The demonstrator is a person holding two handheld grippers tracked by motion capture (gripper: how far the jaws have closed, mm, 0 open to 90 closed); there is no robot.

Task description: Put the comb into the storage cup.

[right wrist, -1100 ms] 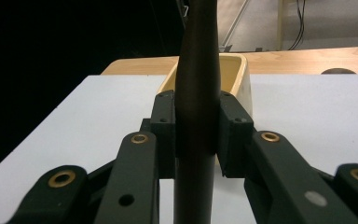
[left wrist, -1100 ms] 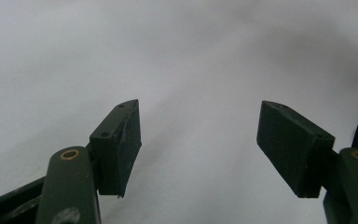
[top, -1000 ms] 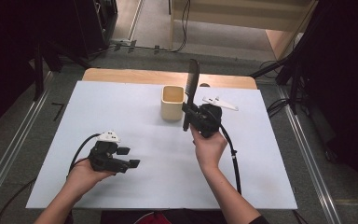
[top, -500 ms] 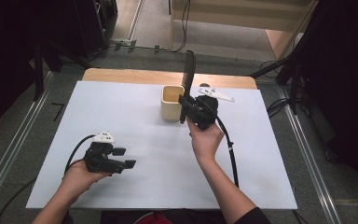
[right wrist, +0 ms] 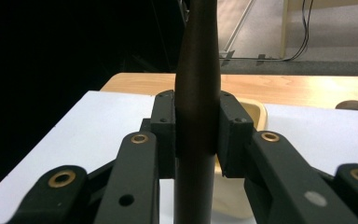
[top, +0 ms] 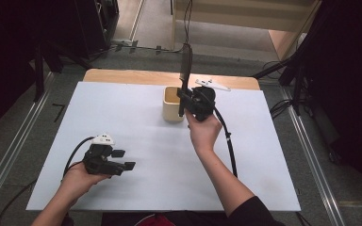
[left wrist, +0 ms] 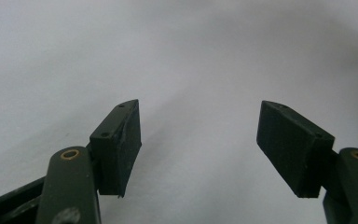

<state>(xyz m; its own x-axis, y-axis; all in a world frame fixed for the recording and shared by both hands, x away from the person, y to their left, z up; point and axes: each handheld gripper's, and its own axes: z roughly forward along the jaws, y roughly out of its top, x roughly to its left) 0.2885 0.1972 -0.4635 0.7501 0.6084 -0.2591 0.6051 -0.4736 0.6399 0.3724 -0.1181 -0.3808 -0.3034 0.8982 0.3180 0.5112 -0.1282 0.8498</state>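
White table (top: pixel 122 117); rod (right wrist: pixel 196 93) top cropped

A long tool (right wrist: pixel 196 93) stands upright between the right gripper (right wrist: pixel 196 135)'s jaws, a cup (right wrist: pixel 249 140) just behind them.

The long dark utensil handle (top: pixel 185 70) stands nearly upright above the table, its lower end beside the cup's right wall, clamped between the pads of the right hand-held gripper (top: pixel 185 100). The cream cup (top: pixel 171 104) stands upright on the white sheet, open mouth up.
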